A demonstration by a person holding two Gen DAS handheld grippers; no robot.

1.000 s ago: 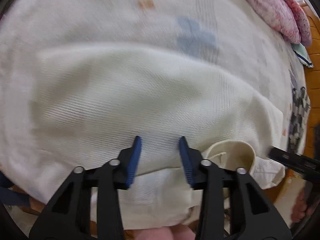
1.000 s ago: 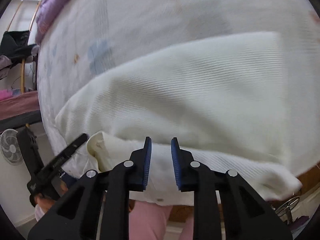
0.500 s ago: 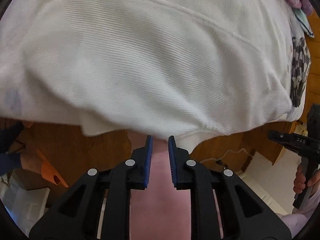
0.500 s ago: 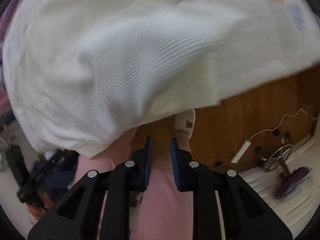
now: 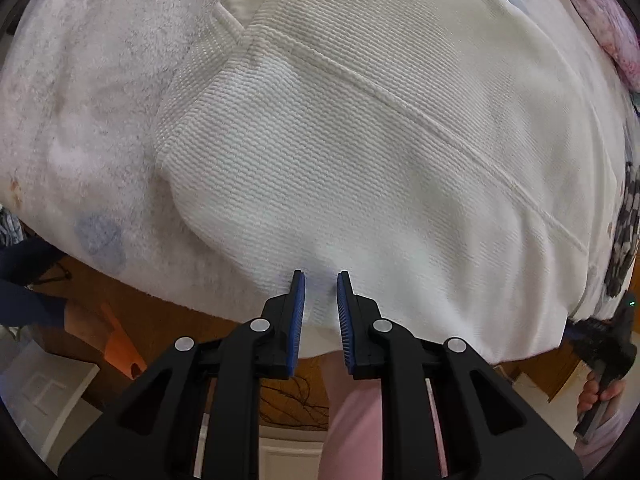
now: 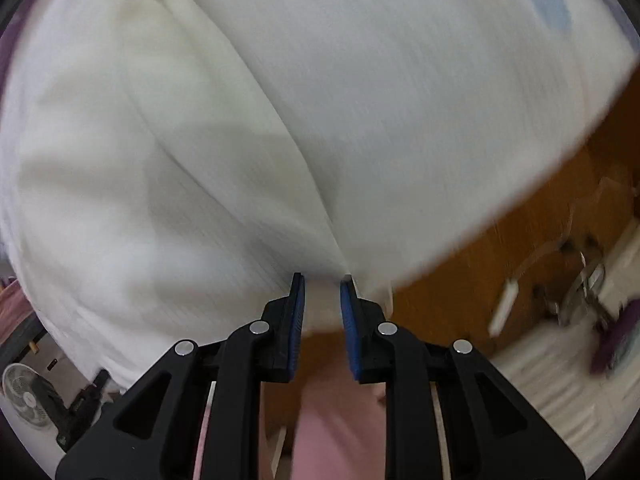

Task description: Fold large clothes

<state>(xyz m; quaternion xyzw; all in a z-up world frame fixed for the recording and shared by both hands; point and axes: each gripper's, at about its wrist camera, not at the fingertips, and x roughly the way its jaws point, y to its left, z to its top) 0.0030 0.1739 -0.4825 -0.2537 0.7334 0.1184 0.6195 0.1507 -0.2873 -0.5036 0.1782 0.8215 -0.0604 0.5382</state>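
The white ribbed garment lies spread on the bed, both the left gripper and right gripper poised over its near edge, jaws narrowly apart, gripping nothing.

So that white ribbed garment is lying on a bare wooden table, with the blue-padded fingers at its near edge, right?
Not quite. The white ribbed garment lies on a fluffy white blanket, not a bare wooden table; the left wrist view shows it. The blue-padded fingers are indeed at its near edge.
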